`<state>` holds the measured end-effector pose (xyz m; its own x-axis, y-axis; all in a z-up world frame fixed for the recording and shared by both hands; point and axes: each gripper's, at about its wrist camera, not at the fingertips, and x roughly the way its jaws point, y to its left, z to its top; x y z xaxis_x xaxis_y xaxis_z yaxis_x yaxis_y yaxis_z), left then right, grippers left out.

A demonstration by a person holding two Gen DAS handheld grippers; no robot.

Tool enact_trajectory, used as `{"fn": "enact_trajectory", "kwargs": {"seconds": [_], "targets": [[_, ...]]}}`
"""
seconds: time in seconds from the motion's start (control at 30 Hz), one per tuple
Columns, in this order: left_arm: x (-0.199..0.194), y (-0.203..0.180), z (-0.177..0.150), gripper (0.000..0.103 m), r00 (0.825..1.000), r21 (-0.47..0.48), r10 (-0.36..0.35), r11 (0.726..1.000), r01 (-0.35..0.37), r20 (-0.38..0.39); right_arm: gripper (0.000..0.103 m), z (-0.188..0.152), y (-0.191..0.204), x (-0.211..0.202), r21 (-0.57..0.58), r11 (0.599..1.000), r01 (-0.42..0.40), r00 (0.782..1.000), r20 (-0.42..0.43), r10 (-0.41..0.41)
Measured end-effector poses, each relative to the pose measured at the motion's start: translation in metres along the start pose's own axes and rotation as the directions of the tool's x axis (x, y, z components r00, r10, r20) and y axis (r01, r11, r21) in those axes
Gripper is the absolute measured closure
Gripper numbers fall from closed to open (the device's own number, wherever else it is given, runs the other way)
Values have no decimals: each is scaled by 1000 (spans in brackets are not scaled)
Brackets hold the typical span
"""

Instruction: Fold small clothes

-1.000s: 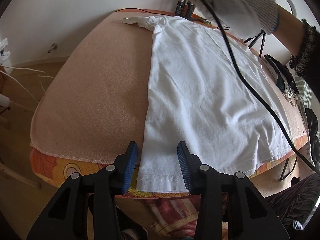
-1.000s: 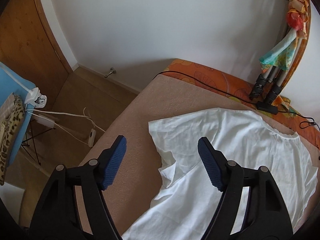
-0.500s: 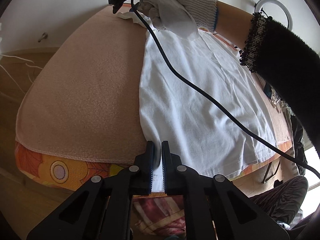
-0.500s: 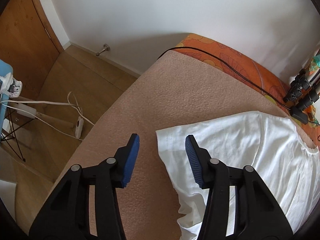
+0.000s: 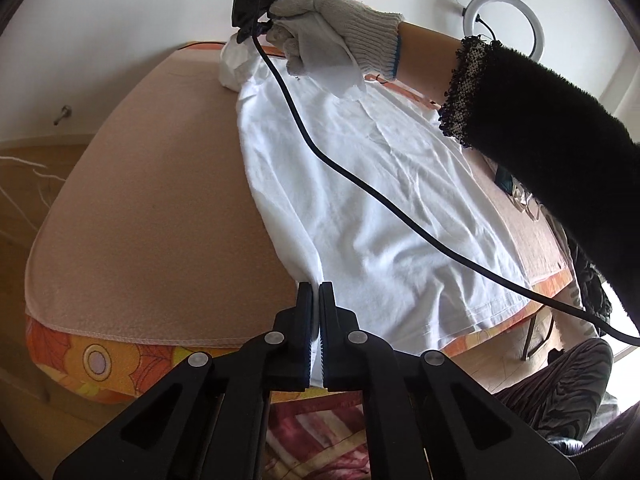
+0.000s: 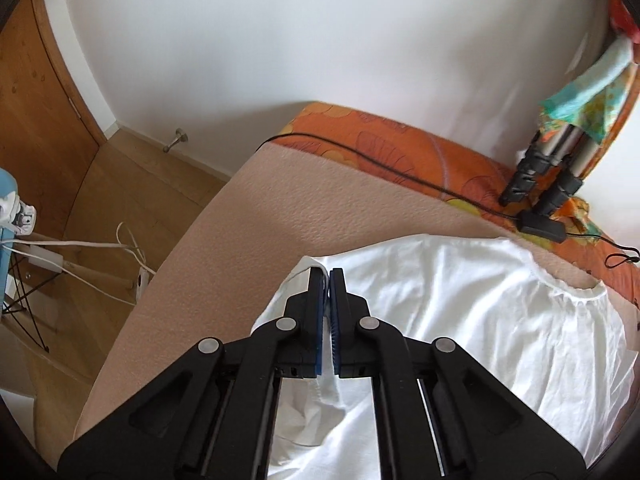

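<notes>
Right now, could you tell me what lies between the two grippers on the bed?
In the left wrist view, only the white shirt stretches between left gripper and right gripper, with a black cable across it.

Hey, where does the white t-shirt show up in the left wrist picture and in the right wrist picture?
Left wrist: the white t-shirt runs up the middle, its hem corner pinched in the left gripper, its far end lifted by the gloved right hand.
Right wrist: it fills the lower right, sleeve edge clamped in the right gripper.
Shared landmark: the beige blanket under it.
</notes>
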<state>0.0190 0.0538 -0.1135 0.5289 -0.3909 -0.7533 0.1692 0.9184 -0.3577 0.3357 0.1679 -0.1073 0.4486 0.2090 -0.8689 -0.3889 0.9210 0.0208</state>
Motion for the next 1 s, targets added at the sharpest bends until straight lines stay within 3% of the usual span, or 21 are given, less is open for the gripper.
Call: {"fn": "enact_trajectory", "kwargs": {"seconds": [0.4,0.67,0.9,1.0], "targets": [[22,-65,8,101,997,159,-70,985,73,-24,100,-20,-116,-61,166,985,42,994,88,-58],[51,-95,0,101,991,237,-72,966,97,-112,100,-59,-181,-56,233,965,123,990,40,-136],[55,-105,-2,101,987,283,-65,953,105,-145,100,-81,-207,-44,260,941,216,975,-10,-221],[55,-111,-5,89,983,301,-78,945,127,-167,99,-83,-214,-39,260,948,185,983,-51,-178]]}}
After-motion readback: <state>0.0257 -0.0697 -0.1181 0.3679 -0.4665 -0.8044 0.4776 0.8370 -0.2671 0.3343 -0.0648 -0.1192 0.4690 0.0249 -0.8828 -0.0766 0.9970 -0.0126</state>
